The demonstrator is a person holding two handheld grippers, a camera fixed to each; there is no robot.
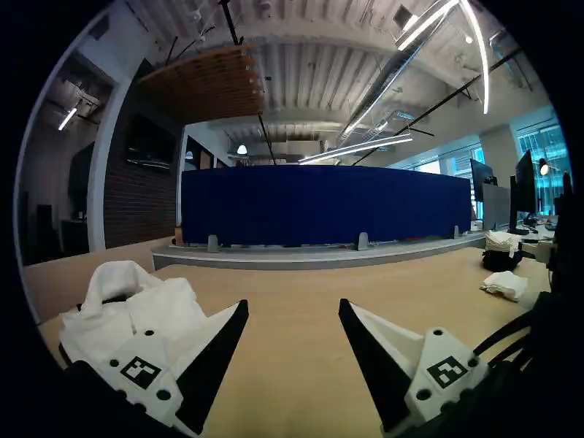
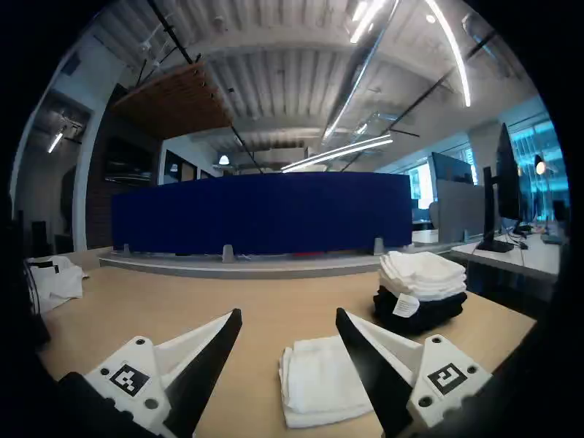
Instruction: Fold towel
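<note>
In the right gripper view a folded white towel [image 2: 321,383] lies flat on the wooden table [image 2: 219,306], just below my right gripper [image 2: 288,321], which is open with nothing between its fingers. Behind it at the right stands a stack of folded white and black towels [image 2: 422,288]. In the left gripper view my left gripper [image 1: 293,310] is open and holds nothing. A crumpled heap of white towels [image 1: 135,306] sits by its left finger. The folded white towel [image 1: 505,285] and the stack [image 1: 502,248] appear far right there.
A blue partition [image 1: 321,204] on a grey base runs along the table's far edge. Monitors [image 2: 500,190] stand on a desk to the right. The white heap [image 2: 52,281] shows at the far left of the right gripper view. Black cables [image 1: 525,328] trail at right.
</note>
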